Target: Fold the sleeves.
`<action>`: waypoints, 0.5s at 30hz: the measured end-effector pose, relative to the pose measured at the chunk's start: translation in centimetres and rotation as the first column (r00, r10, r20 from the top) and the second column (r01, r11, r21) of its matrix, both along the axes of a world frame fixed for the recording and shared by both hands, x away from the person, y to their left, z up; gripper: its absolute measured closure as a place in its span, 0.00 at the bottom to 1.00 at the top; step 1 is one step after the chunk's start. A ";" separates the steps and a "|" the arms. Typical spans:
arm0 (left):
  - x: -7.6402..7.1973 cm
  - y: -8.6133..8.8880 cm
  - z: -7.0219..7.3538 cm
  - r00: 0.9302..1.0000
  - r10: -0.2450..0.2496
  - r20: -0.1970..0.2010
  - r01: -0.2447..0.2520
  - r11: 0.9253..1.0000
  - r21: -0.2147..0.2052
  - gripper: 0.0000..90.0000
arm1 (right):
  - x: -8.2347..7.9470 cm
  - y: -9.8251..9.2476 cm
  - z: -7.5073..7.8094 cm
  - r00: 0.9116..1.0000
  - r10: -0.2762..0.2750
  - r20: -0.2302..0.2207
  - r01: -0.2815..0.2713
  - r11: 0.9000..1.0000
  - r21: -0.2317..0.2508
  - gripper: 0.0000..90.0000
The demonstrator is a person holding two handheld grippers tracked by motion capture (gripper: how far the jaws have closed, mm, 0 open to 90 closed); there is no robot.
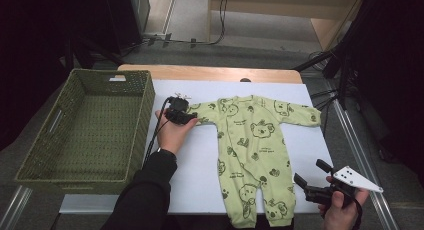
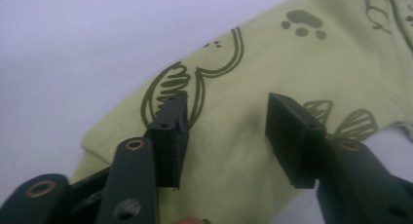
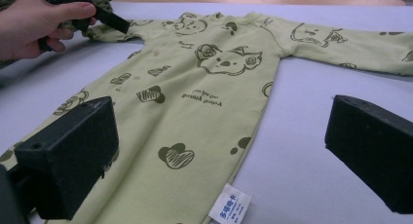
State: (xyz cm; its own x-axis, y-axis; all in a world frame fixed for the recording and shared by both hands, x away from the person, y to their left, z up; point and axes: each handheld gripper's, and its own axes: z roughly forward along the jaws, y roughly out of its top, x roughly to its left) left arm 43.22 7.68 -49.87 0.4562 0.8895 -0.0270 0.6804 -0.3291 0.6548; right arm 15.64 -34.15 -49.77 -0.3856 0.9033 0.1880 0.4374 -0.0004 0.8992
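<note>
Straddling the romper's (image 1: 250,150) sleeve, left tongs (image 2: 226,131) (still parted).

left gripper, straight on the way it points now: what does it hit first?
Most likely the sleeve of the green baby romper. The left gripper points down at the sleeve near its cuff, jaws apart with fabric between them. Contact is hard to judge; the white table cover lies under it.
</note>
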 end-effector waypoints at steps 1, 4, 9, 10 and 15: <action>-0.1 0.0 0.0 1.000 -0.001 0.011 0.000 1.000 0.020 0.61 | 0.0 0.0 0.0 1.000 0.002 -0.002 -0.002 1.000 0.000 0.00; -0.3 -0.2 -0.1 0.999 -0.035 0.030 0.033 0.999 0.041 0.75 | 0.1 0.1 0.0 1.000 0.006 0.002 -0.006 1.000 -0.006 0.00; -0.4 -0.2 -0.1 0.998 -0.056 0.017 0.055 0.998 0.018 0.99 | 0.0 0.2 0.0 1.000 0.005 0.001 -0.005 1.000 -0.004 0.00; -0.3 -0.1 -0.1 0.998 -0.058 0.012 0.058 0.998 0.007 0.99 | 0.0 0.2 0.0 1.000 0.006 0.000 -0.006 1.000 -0.002 0.00; -0.2 0.2 0.1 0.999 -0.030 0.043 0.029 0.999 0.036 0.99 | 0.0 0.0 0.0 1.000 0.001 0.002 -0.001 1.000 0.003 0.00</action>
State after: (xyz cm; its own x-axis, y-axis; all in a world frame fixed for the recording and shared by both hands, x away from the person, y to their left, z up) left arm 43.03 7.93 -49.80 0.4822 0.8757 0.0248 0.6415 -0.3722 0.6708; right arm 15.62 -34.10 -49.78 -0.3867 0.9024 0.1904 0.4358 -0.0032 0.9001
